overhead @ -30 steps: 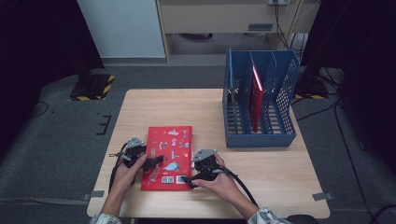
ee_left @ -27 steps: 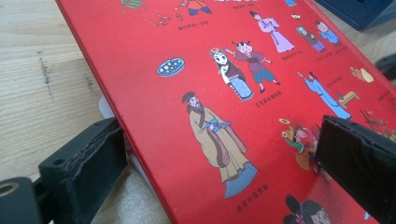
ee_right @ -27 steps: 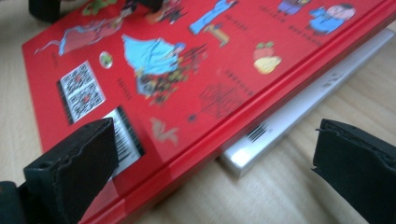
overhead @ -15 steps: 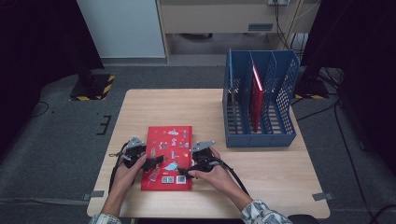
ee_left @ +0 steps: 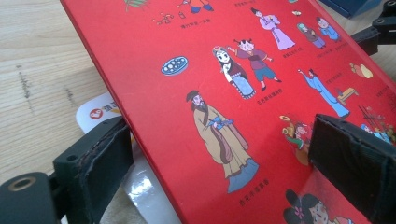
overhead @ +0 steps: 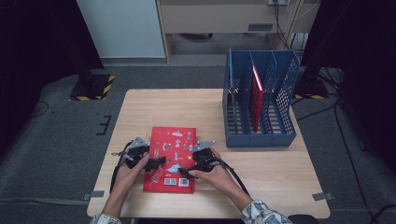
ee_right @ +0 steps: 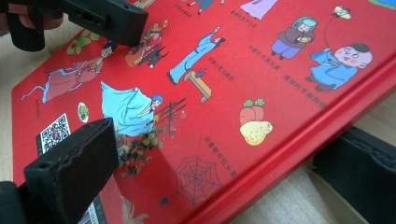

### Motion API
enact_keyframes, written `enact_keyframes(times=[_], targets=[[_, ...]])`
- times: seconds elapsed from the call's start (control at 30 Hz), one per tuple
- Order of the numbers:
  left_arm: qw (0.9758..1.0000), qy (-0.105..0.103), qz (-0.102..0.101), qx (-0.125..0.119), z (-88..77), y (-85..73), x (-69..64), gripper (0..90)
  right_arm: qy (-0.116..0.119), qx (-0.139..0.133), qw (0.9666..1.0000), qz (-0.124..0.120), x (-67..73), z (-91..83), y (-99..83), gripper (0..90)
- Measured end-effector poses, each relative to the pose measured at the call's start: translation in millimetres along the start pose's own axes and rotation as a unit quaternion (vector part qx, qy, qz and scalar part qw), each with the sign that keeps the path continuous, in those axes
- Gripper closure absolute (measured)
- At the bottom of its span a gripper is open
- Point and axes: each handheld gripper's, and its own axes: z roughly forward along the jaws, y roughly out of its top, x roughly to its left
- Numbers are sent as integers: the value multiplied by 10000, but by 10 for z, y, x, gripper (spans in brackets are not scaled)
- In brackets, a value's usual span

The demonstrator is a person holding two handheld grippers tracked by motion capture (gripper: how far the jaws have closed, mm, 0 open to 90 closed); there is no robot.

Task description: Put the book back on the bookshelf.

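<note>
A red picture book is lying flat near the front edge of the worktop, well apart from the blue file rack standing at the right, where another red book is already sitting upright in a middle slot. The left gripper is straddling the book's left edge, one of its fingers low beside the edge over a pale sheet peeking from under the cover, the other above the cover; its jaws have just been closing with the book between them, but the pads are not yet pressing, so the grip is still loose. The right gripper is bracketing the right-hand edge the same way, one finger hovering over the cover and the other down at worktop level beside the red edge, spread and gripping nothing. The likely trouble from here: the lower fingers may fail to slide under the book and simply push it across the wood, or pinch only the front cover so the book swings open when lifted. Uneven closing on the two sides could also tilt or twist it, and the loose sheet beneath might get caught or dragged along.
</note>
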Motion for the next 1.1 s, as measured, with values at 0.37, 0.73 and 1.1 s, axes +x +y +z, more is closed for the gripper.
enact_keyframes(times=[0.37,0.73,1.1], targets=[[9998,2,192,-37,-36,42,-69,73,-178,28,9998,29,14,-81,44,33],[9999,31,93,-126,-77,70,-102,140,-288,24,9996,-1,-13,-161,76,74],[9997,-9,145,-200,-118,84,-98,190,-339,-41,9994,38,-40,-234,107,147]])
